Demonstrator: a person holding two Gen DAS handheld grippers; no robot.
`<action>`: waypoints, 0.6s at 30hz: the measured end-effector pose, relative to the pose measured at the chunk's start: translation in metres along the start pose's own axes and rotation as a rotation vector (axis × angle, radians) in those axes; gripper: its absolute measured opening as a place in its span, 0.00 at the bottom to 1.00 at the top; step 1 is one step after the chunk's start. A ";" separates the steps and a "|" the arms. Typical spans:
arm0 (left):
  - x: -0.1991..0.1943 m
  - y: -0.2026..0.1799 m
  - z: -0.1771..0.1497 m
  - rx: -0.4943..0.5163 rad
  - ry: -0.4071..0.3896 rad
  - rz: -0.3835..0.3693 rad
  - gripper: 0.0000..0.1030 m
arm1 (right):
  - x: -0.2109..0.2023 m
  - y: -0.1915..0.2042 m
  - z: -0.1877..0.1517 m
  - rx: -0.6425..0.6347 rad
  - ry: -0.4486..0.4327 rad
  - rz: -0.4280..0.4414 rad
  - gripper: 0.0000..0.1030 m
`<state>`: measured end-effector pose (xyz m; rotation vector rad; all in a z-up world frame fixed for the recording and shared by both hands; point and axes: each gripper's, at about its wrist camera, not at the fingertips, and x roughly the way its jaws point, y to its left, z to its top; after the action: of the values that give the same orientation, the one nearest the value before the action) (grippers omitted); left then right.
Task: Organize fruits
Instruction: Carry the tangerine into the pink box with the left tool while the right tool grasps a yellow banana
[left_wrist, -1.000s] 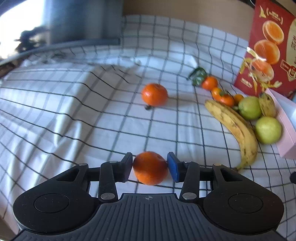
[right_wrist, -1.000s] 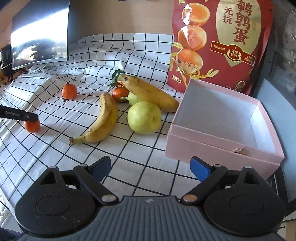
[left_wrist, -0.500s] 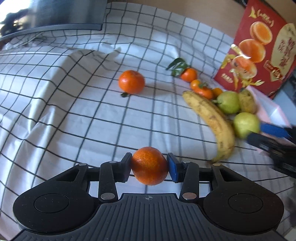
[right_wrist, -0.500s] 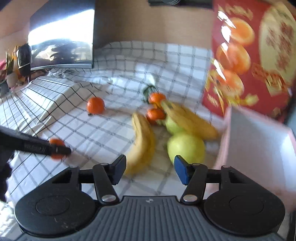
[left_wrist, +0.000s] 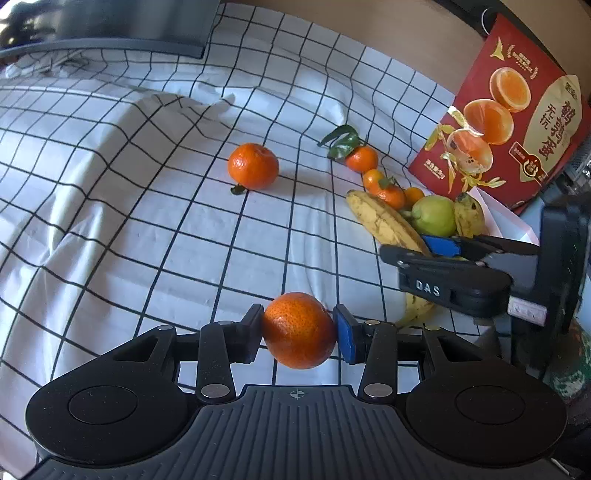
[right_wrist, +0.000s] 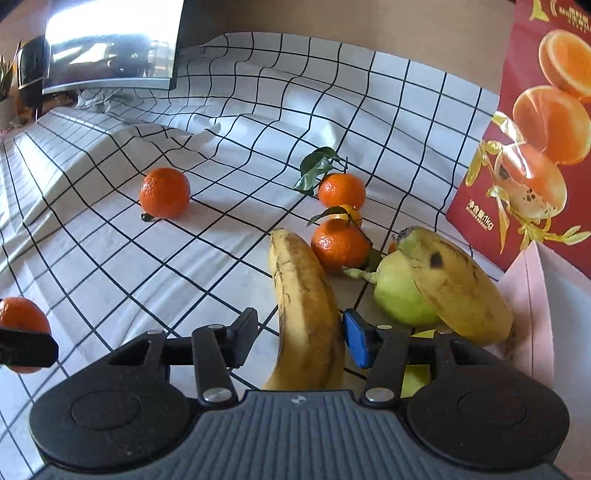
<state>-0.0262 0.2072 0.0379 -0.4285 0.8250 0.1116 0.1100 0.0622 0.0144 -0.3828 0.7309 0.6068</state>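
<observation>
left tongs (left_wrist: 298, 330): clamped on a mandarin (left_wrist: 298, 330), pads on both flanks, carried clear of the cloth (left_wrist: 147, 221).
right tongs (right_wrist: 300, 334): narrow, straddling the long banana (right_wrist: 308, 314); blue pad touching its right side, left pad just off the peel, so not yet a grip.
fruit: loose mandarin (right_wrist: 164, 192) alone on the cloth; leafy mandarins (right_wrist: 341, 190), pear (right_wrist: 397, 291) and second banana (right_wrist: 454, 284) bunched beside the pink box (right_wrist: 532, 295), near the red bag (right_wrist: 546, 129).
risk, banana: curved and long, gripped near one end; likely to swing or slip out on lifting, or bruise if squeezed hard.
risk, pile: pear and second banana touching or just beside the long one; a drag could roll them off or into the box wall.
risk, mandarin: round between flat pads; could squirt out with a jolt.
risk, tongs: close together near the pile; could collide on the way to the box.
change, right tongs: a second ago wide and back from the fruit, box in full view; now narrowed around the banana.
change, left tongs: same hold on the mandarin, nearer the pile.
</observation>
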 end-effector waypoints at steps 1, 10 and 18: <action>0.001 0.000 0.001 -0.002 0.004 -0.004 0.45 | -0.002 0.002 -0.002 -0.023 -0.004 -0.009 0.39; 0.011 -0.009 0.006 0.018 0.024 -0.044 0.45 | -0.041 0.008 -0.028 -0.059 0.024 0.158 0.36; 0.012 -0.006 0.004 0.005 0.035 -0.035 0.45 | -0.040 0.009 -0.037 0.022 0.041 0.148 0.36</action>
<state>-0.0139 0.2024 0.0341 -0.4408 0.8514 0.0697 0.0621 0.0346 0.0164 -0.3231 0.8096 0.7311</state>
